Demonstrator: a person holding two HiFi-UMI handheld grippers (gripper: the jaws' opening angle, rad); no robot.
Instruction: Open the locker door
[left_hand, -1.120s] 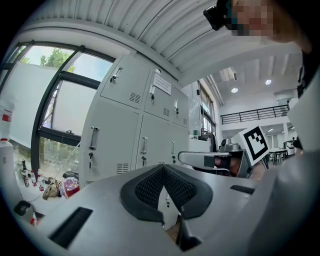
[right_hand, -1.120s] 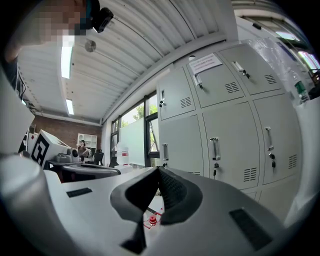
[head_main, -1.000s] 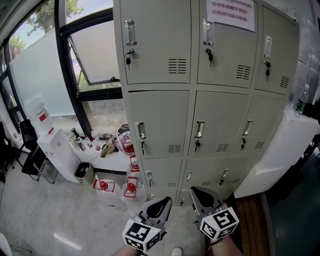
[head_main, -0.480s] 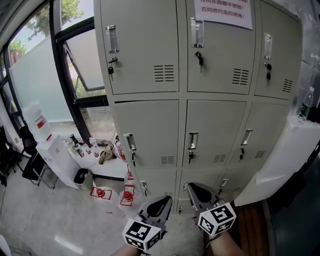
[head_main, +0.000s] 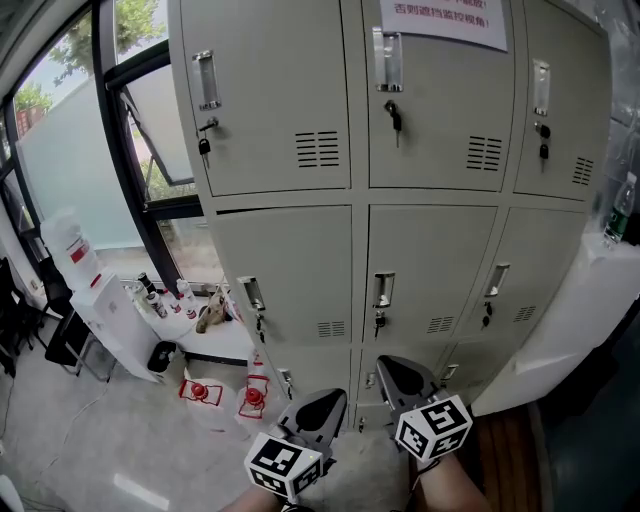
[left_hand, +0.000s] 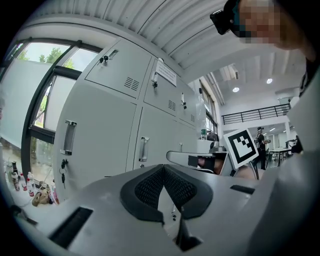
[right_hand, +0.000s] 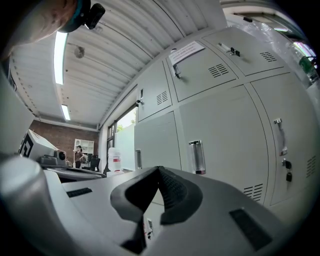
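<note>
A bank of grey lockers (head_main: 400, 230) stands in front of me with every door closed. Each door has a metal handle, and keys hang in several locks. The middle-row centre door has its handle (head_main: 383, 290) straight above my grippers. My left gripper (head_main: 318, 410) and right gripper (head_main: 395, 378) are held side by side low in the head view, short of the lockers, both shut and empty. In the left gripper view the left gripper (left_hand: 163, 170) points at the lockers, with a door handle (left_hand: 69, 137) at the left. The right gripper (right_hand: 159, 171) faces another handle (right_hand: 196, 156).
A paper notice (head_main: 440, 20) is stuck on the top centre door. To the left are a window, a white water dispenser (head_main: 100, 300) and red-capped jugs (head_main: 200, 390) on the floor. A white cabinet (head_main: 570, 320) stands against the lockers' right side.
Both grippers have moved closer to the lockers, still side by side and shut. The lockers now fill more of the head view. No door has moved.
</note>
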